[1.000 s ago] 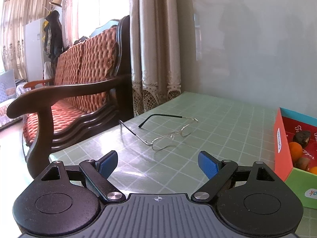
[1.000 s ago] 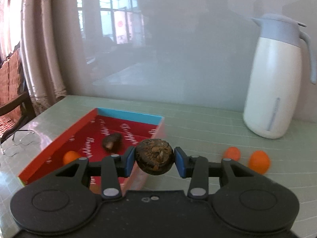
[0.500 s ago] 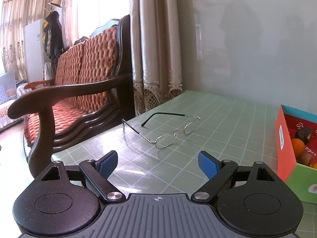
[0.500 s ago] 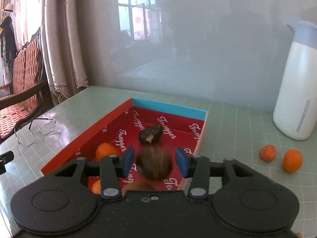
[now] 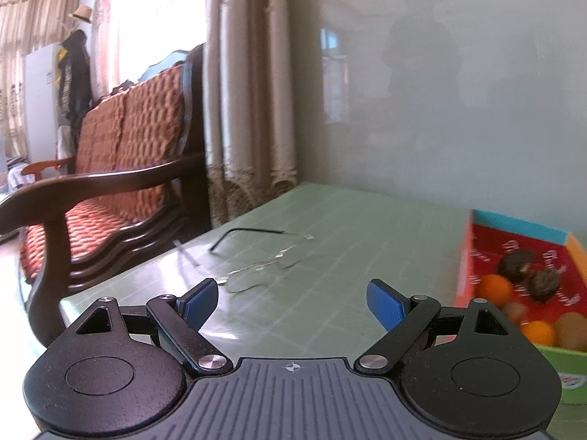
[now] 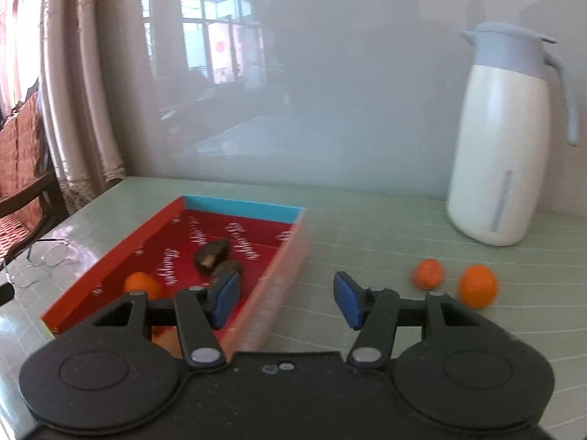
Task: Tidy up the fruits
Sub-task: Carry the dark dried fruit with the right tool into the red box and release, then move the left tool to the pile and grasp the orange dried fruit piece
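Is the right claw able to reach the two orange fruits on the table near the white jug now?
Probably yes. The right claw is open and holds nothing, and the two orange fruits lie on bare table ahead to its right. The jug stands behind them, not between.

— Table top [image 5: 367,227]: glossy green, gridded, smooth. Glasses [image 5: 256,260] at 11 o'clock of the left gripper [image 5: 293,299]: thin bright metal wire, dark temple tips.

— Gripper bodies: matt black plastic, finely speckled; ribbed grey plate; blue rubbery pads [image 5: 385,302]; shiny metal pins. Box [image 6: 279,216] at 10 o'clock of the right gripper [image 6: 286,299]: printed cardboard, satin red inside. Jug [image 6: 499,154] at 2 o'clock: smooth white shell, pale grey plastic lid. Bench [image 5: 121,168]: dark polished wood, quilted orange cloth.
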Demonstrator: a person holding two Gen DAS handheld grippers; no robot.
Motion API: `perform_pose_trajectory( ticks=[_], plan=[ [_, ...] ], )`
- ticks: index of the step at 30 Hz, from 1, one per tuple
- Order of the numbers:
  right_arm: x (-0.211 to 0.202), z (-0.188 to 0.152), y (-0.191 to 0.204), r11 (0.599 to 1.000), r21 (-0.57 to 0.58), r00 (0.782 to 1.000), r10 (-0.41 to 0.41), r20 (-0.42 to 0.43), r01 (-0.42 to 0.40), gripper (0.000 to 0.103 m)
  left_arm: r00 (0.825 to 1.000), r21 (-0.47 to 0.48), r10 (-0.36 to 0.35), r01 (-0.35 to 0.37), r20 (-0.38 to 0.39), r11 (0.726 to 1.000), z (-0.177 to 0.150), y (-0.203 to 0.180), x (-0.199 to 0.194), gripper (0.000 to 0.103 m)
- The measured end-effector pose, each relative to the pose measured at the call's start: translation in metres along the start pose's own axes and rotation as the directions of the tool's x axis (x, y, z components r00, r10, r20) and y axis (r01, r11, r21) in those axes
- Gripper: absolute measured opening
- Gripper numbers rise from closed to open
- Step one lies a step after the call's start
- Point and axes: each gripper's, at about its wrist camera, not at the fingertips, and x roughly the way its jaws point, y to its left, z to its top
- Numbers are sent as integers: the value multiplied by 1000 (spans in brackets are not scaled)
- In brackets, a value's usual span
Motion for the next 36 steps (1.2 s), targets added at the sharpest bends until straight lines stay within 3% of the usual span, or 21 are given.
perform_pose_trajectory(
  ticks=[8, 17, 21, 28, 31, 36],
  plan=[
    [-21, 0, -58, 994, 59, 996, -91, 15, 90, 56, 994, 57, -110, 108, 31, 993, 7, -55, -22, 88],
    [-51, -10, -131, 967, 145, 977, -212, 14, 208, 56, 968, 130, -251, 246, 24, 960, 6, -130, -46, 88],
    [-65, -20, -163, 951, 168, 965, -261, 0, 258, 56, 944, 154, -330, 325, 12, 933, 2, -165, -59, 88],
    [-80, -27, -205, 926, 228, 951, -309, -7, 302, 56, 890, 259, -456, 445, -19, 857, -15, -225, -93, 88],
    [-83, -29, -213, 919, 241, 947, -322, -7, 314, 56, 870, 256, -488, 488, -69, 834, -22, -240, -96, 87],
    [-93, -34, -228, 904, 257, 937, -350, -11, 341, 57, 853, 251, -507, 521, -125, 815, -30, -260, -94, 87]
  ],
)
